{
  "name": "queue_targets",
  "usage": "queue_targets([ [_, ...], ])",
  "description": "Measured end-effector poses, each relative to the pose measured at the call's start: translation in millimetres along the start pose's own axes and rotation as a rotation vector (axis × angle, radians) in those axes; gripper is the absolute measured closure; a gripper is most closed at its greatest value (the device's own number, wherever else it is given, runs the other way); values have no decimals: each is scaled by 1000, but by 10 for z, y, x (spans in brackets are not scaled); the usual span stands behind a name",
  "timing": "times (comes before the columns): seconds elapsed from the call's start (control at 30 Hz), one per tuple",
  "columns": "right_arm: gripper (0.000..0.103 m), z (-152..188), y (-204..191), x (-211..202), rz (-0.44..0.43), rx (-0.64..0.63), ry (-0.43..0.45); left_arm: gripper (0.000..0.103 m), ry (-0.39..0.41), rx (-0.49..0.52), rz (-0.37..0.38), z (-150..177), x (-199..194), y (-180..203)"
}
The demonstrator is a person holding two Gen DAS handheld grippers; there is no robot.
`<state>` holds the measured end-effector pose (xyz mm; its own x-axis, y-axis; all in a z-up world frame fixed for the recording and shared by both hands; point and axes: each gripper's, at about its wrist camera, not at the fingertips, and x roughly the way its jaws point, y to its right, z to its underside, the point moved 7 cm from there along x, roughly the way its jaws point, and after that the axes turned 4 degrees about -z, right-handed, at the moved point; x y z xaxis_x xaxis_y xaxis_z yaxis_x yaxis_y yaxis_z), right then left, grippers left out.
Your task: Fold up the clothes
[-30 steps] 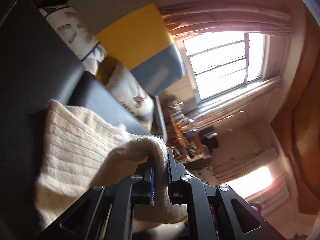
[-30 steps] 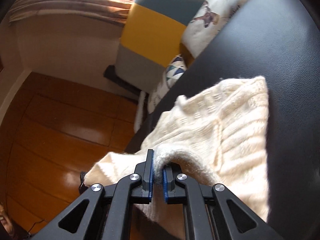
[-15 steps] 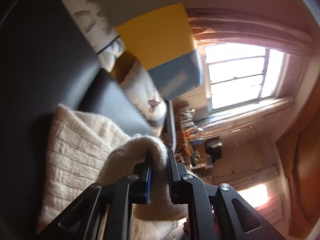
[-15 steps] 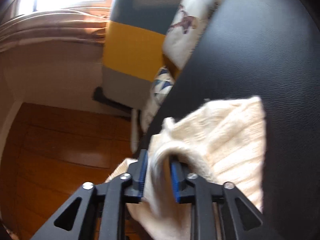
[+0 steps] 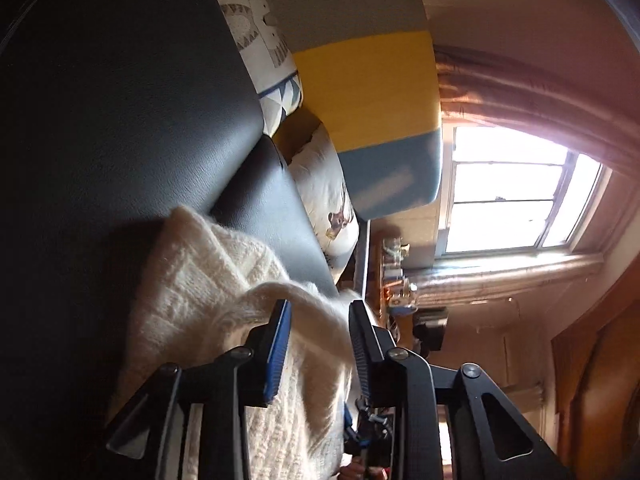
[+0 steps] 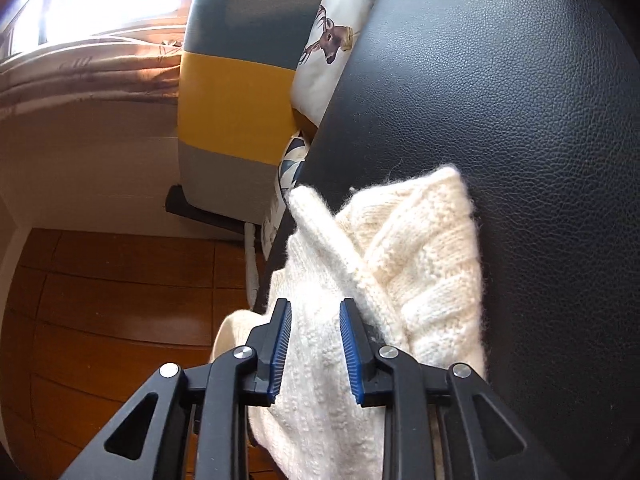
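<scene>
- Lying on the black leather-look sofa seat (image 6: 520,120), the cream cable-knit sweater (image 6: 424,264) is bunched and partly folded over itself, with one part hanging off the seat's edge above the orange-brown wooden floor (image 6: 100,300).
- The right gripper (image 6: 312,320) has its blue-padded jaws spread apart; knit fabric sits in the gap between them, and neither pad is seen pressing on it.
- A ridge of the sweater runs from beside the right pad up toward the seat edge, ending in a raised, rolled tip.
- The left gripper (image 5: 320,320) is also spread wide, with a fuzzy fold of the same sweater (image 5: 208,280) draped across the space between its fingers; the wool may brush the right-hand pad, though blur makes contact hard to judge.
- In the left wrist view the sweater rests on the dark seat (image 5: 120,100), its far corner pointing toward the seam between two cushions.
- A grey, yellow and blue banded upholstered backrest (image 5: 372,92) stands beyond the seat, with a white deer-print cushion (image 6: 328,40) and a white cushion with blue triangles (image 5: 264,52) leaning against it.
- A bright barred window (image 5: 512,200) with brownish curtains (image 5: 520,92) fills the background.
</scene>
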<state>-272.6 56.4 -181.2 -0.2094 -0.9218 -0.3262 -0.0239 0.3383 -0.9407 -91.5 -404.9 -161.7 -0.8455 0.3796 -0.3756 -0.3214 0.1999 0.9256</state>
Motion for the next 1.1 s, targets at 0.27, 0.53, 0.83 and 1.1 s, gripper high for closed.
queue_targets([
  [0.27, 71, 533, -404, -162, 148, -326, -50, 55, 13, 190, -180, 233, -534, -157],
  [0.53, 71, 1039, -340, -124, 278, -457, -128, 52, -116, 316, -225, 719, -516, -344],
  [0.83, 72, 1080, -103, -81, 368, -399, -174, 93, -188, 375, -311, 975, -410, -423],
  [1.1, 82, 1217, -15, -169, 412, -400, -287, 94, -196, 366, -297, 1451, -824, -562],
])
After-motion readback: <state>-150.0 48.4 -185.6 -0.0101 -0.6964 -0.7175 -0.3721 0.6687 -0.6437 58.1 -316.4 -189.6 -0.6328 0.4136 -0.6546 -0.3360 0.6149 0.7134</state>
